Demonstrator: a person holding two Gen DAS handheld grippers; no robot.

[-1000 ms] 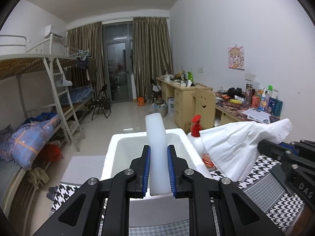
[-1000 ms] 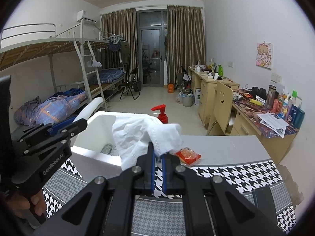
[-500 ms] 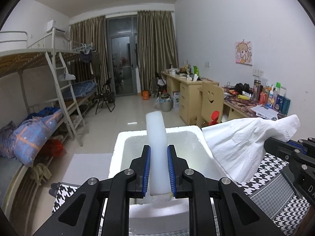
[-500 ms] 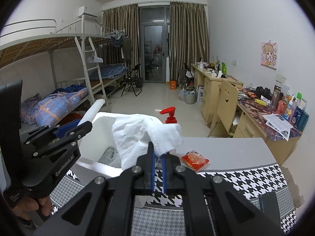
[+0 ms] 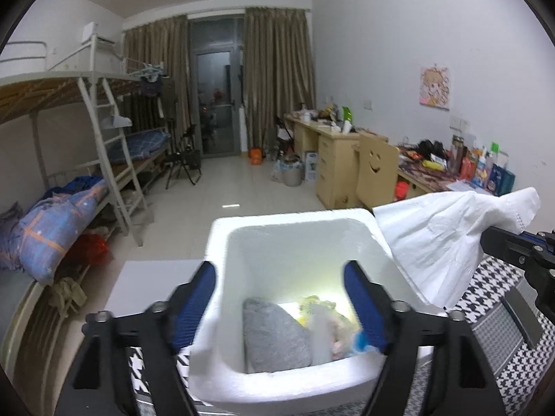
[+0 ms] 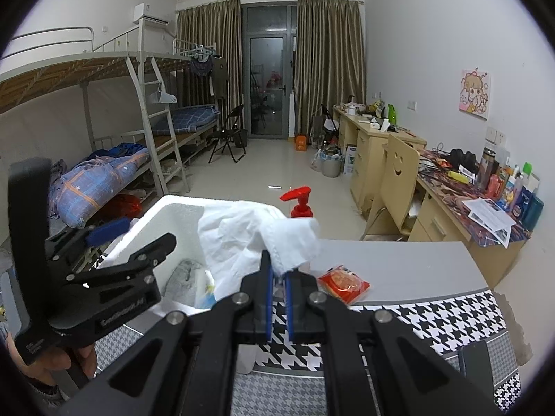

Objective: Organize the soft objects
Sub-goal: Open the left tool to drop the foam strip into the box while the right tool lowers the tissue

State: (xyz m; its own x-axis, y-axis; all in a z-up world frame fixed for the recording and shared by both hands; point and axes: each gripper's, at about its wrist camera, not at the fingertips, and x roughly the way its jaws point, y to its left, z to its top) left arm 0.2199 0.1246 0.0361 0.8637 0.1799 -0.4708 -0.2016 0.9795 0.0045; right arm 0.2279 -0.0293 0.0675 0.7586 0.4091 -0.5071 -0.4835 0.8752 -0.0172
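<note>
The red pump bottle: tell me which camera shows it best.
The right wrist view: the red pump bottle has its pump head and neck clear above the white tissue. In the left wrist view, only a small red patch shows behind the foam box.

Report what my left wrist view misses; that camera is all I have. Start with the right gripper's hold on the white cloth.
Observer: The right gripper is shut on a corner of the white cloth, which hangs over the edge of the foam box.
Operator: Check the table beside that box.
Observer: A red snack packet lies flat on the grey table, to the right of the box and apart from it.
</note>
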